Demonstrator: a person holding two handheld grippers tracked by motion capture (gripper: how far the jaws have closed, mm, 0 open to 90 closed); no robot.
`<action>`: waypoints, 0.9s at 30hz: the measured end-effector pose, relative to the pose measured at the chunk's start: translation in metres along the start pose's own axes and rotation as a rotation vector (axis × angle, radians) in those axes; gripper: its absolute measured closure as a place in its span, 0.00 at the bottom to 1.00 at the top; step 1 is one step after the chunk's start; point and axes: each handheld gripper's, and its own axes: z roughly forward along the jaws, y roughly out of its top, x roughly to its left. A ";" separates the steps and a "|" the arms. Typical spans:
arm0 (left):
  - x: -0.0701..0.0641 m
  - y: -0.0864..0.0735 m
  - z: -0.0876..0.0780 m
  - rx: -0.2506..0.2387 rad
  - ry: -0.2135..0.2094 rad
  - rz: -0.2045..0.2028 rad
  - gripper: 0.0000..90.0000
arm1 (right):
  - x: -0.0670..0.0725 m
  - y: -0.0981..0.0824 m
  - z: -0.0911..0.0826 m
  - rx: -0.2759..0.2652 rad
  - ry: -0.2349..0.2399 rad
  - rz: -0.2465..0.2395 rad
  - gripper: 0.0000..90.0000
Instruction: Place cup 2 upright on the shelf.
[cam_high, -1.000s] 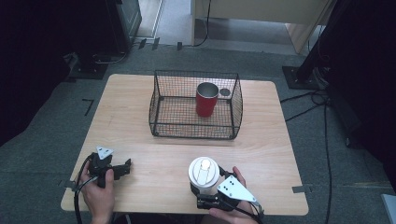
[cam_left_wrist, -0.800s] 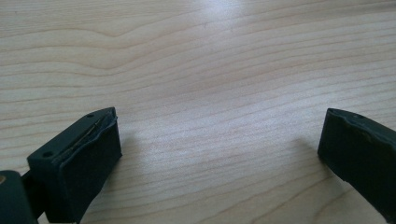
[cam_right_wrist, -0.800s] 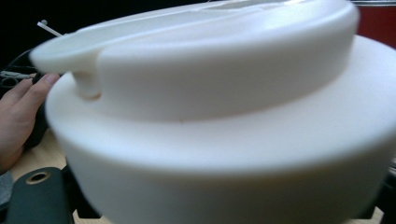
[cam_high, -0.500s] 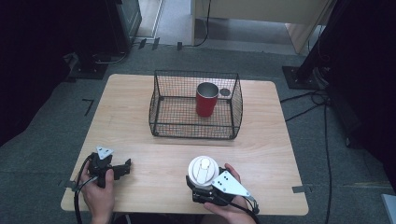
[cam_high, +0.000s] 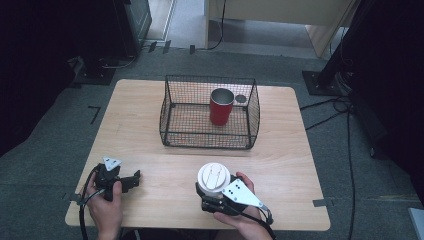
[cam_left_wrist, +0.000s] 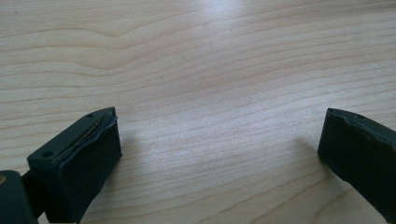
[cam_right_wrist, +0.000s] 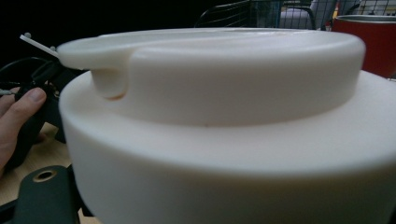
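- White lidded cup (cam_high: 213, 177) sits pinched in the right hand-held gripper (cam_high: 212, 196), jaws just closed, apparently for lifting toward the wire basket (cam_high: 172, 112).
- Left hand-held gripper (cam_high: 131, 178) rests spread on the wooden surface (cam_high: 150, 150).

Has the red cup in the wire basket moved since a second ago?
No. The red cup stands in the same spot inside the wire basket, near its back right corner, and the basket sits where it was on the table.

A pale wooden table (cam_high: 150, 125) carries a black wire-mesh basket (cam_high: 207, 137) and a white lidded cup (cam_high: 213, 177).
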 end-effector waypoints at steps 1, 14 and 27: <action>0.000 0.000 0.001 -0.002 0.000 -0.002 0.00 | 0.001 0.002 0.002 -0.005 0.005 -0.001 0.17; 0.000 0.001 0.000 0.000 -0.001 -0.001 0.00 | 0.007 0.030 0.017 -0.045 0.020 -0.014 0.17; 0.000 0.001 0.001 -0.001 0.000 -0.004 0.00 | 0.012 0.058 0.034 -0.084 0.010 -0.048 0.17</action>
